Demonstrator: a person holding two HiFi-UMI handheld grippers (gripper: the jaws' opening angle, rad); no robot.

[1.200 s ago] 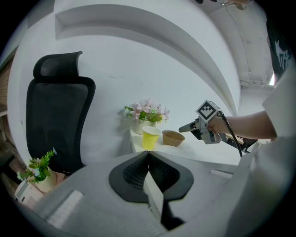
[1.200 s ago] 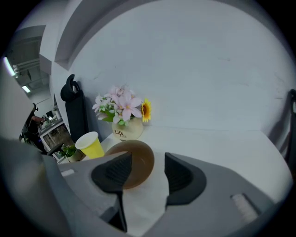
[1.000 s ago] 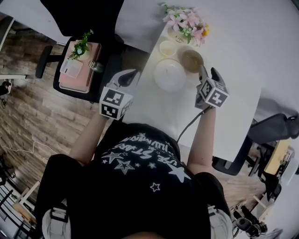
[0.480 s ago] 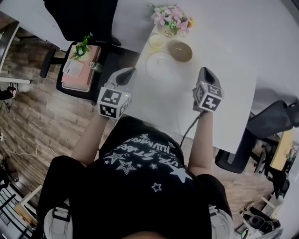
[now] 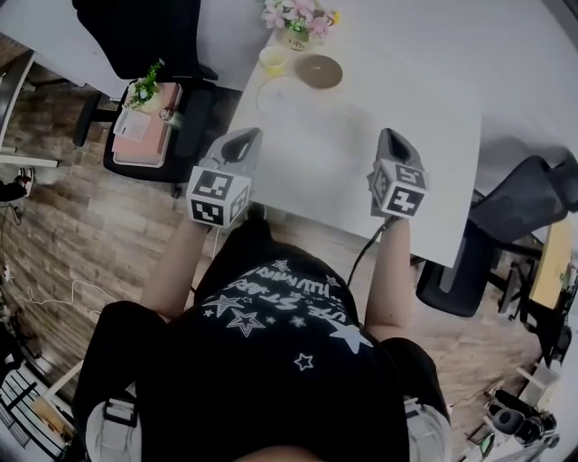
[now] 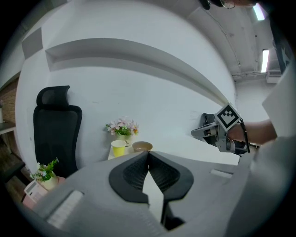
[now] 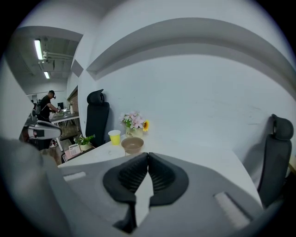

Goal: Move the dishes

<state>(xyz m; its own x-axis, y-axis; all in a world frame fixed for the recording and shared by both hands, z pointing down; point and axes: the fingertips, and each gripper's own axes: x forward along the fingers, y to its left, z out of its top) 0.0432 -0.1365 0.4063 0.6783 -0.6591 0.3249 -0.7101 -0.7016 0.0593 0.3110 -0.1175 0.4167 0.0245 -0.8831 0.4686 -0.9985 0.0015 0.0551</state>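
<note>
Well beyond R gripper (image 5: 390, 135): brown bowl (image 5: 320, 70).

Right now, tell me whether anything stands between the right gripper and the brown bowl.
Nothing visible does. Only bare white table lies between the right gripper, whose jaws have just closed on nothing, and the brown bowl. The yellow cup stands off to the bowl's left.

Table (image 5: 388, 99): plate (image 5: 282, 93), bowl (image 5: 320, 70), cup (image 5: 272, 60), flowers (image 5: 298, 16)
</note>
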